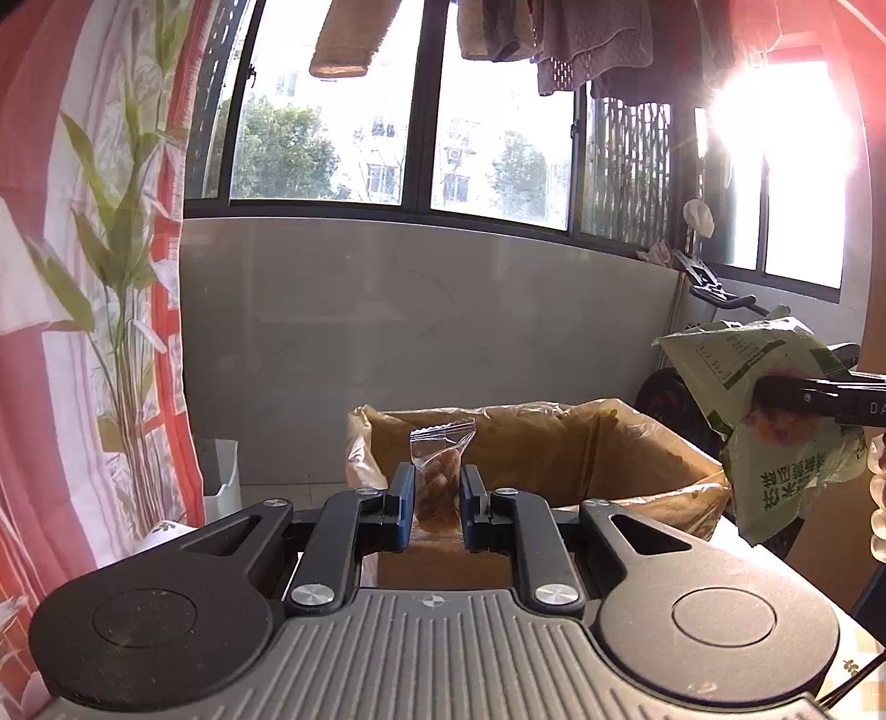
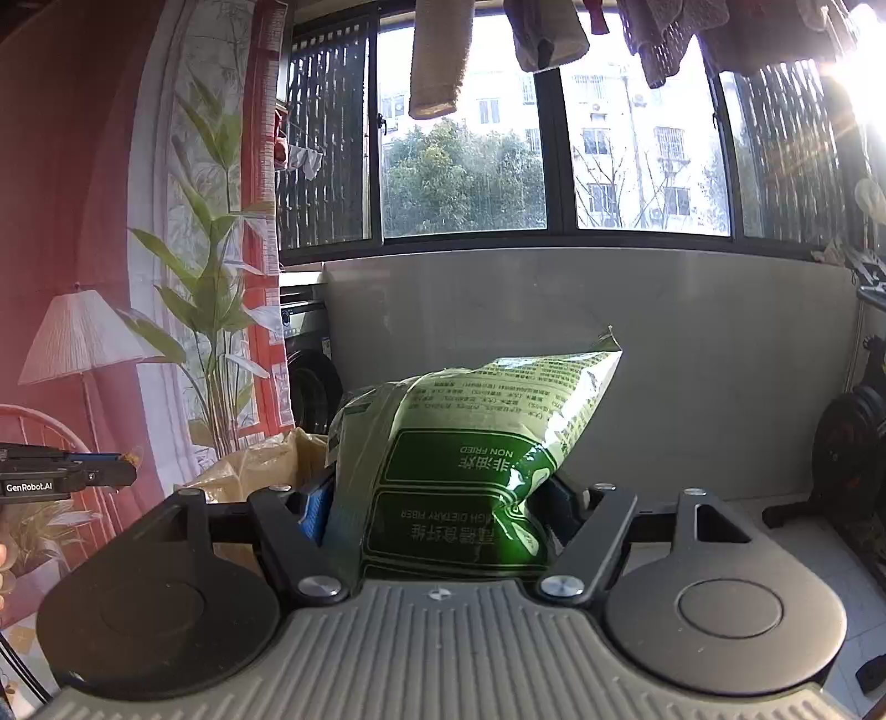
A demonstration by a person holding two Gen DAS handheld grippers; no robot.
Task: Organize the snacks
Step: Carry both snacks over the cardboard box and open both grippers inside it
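A wide dark-framed window (image 2: pixel 554 138) ran above a pale grey tiled wall (image 1: pixel 415 321), with trees and pale apartment blocks outside. Laundry (image 1: pixel 554 39) hung across the top. Sun glared hard at the right (image 1: pixel 775 127). A red and white leaf-printed curtain (image 1: pixel 83 277) hung left, beside a white pleated floor lamp (image 2: pixel 83 338).

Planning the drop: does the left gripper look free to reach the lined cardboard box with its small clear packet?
Probably yes: the left gripper holds the small clear packet, and the lined cardboard box sits open ahead, unobstructed.
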